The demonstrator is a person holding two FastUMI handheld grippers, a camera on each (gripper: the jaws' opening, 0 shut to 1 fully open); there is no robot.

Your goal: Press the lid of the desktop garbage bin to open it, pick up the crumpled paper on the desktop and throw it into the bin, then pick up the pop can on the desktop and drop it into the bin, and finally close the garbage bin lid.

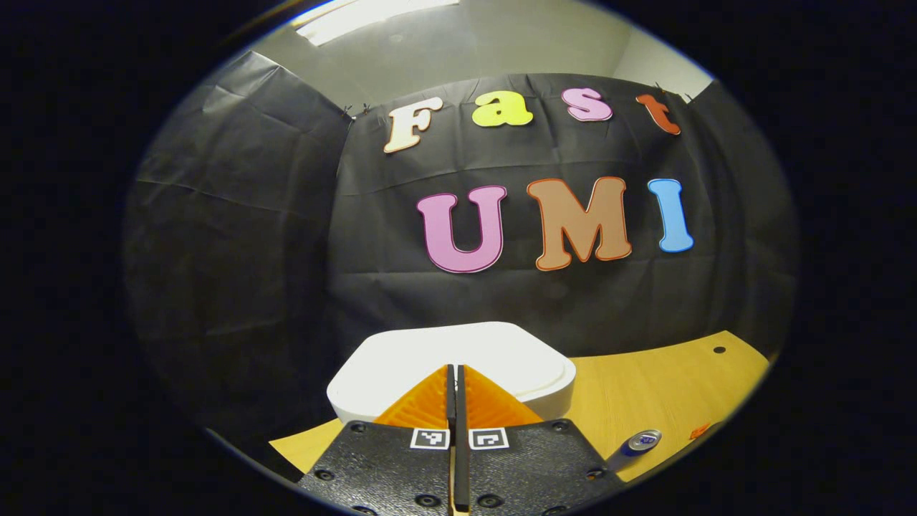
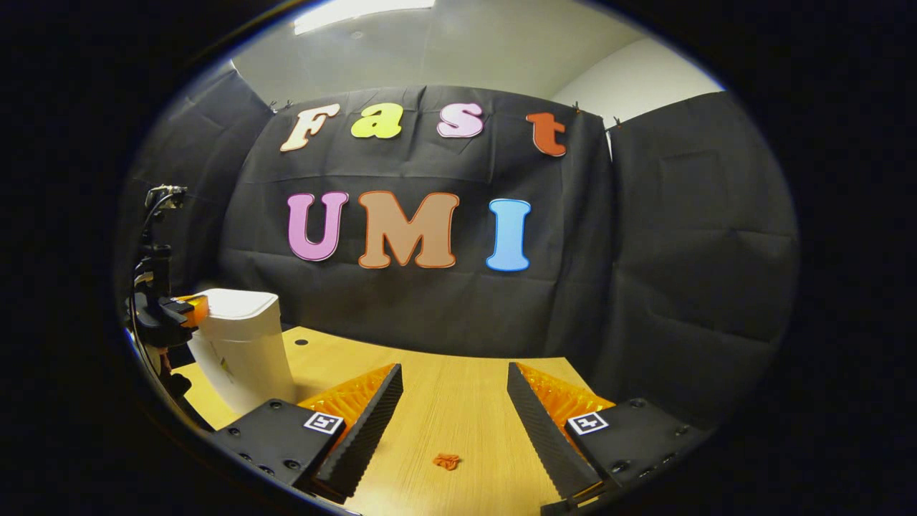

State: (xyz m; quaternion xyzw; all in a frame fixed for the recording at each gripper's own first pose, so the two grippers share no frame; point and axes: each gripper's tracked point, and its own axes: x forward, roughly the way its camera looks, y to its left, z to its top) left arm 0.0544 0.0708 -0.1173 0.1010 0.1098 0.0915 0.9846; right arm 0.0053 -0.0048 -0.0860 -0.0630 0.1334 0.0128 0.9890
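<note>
**Left tool at the bin lid**

The left tool is squeezed closed over the white bin lid, maybe touching it. The pop can lies nearby on the bench. The right tool is wide apart above the orange crumpled paper.

Black cloth walls, pale ceiling with light strip, wooden desktop.

Left gripper view sits close above the bin; right gripper view (farther off) shares bin and desktop.
</note>
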